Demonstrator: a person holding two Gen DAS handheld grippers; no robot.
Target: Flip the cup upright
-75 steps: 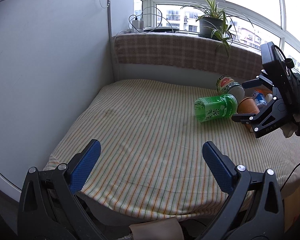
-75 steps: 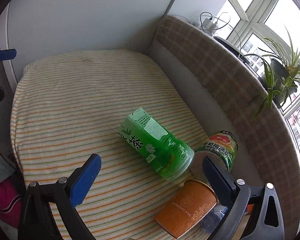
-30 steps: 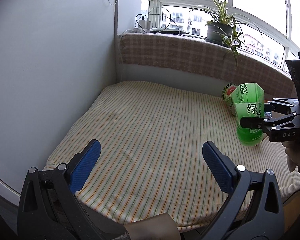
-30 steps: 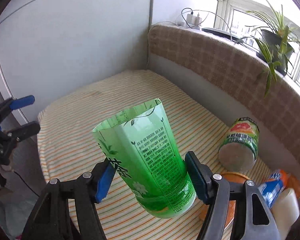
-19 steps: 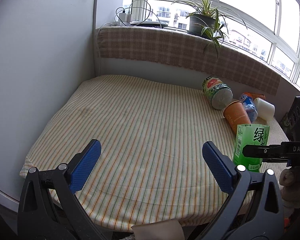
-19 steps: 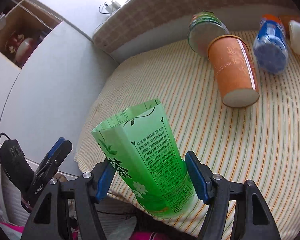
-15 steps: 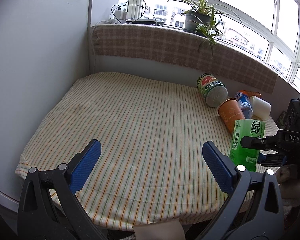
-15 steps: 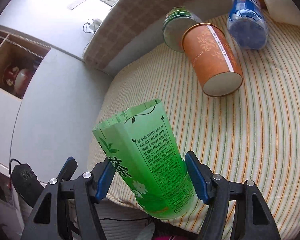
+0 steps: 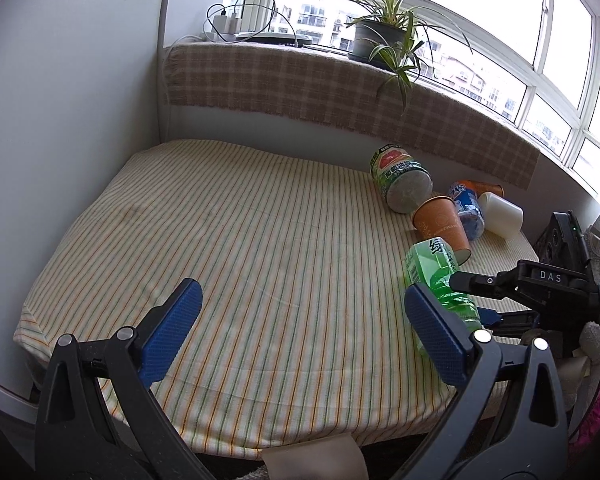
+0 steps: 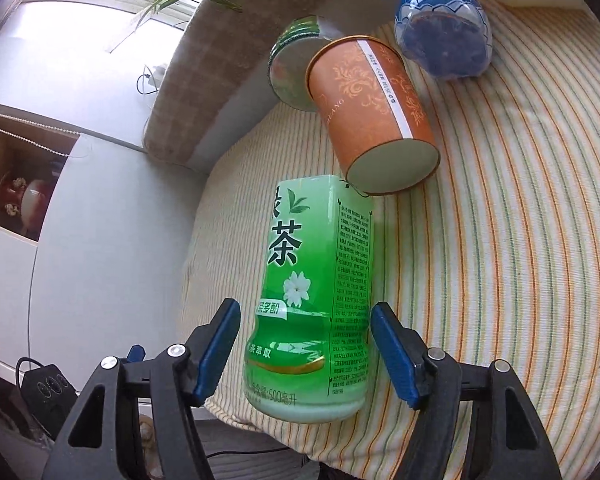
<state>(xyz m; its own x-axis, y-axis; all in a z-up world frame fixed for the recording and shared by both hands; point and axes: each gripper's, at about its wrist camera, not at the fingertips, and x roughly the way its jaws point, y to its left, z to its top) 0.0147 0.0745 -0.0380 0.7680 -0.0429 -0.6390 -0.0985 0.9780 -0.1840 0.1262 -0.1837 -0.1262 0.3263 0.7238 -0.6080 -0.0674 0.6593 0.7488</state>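
The green tea cup [image 10: 316, 296], a cut-off bottle with a printed label, stands tilted on the striped tablecloth [image 10: 520, 240] near its front edge. My right gripper [image 10: 305, 348] is open, its blue pads [image 10: 220, 344] on either side of the cup's base with gaps showing. In the left wrist view the cup [image 9: 436, 272] leans at the right, with the right gripper [image 9: 472, 300] around it. My left gripper [image 9: 300, 332] is open and empty over the front of the tablecloth [image 9: 240, 240].
An orange paper cup [image 10: 372, 116] lies on its side just beyond the green cup. A green can [image 9: 400, 180], a blue bottle [image 10: 444, 28] and a white cup [image 9: 500, 212] lie behind it. A padded ledge with a potted plant [image 9: 384, 40] runs along the back.
The right gripper opened and let go of the green cup, which now rests on the cloth, leaning. The left gripper stayed open and shifted only slightly.
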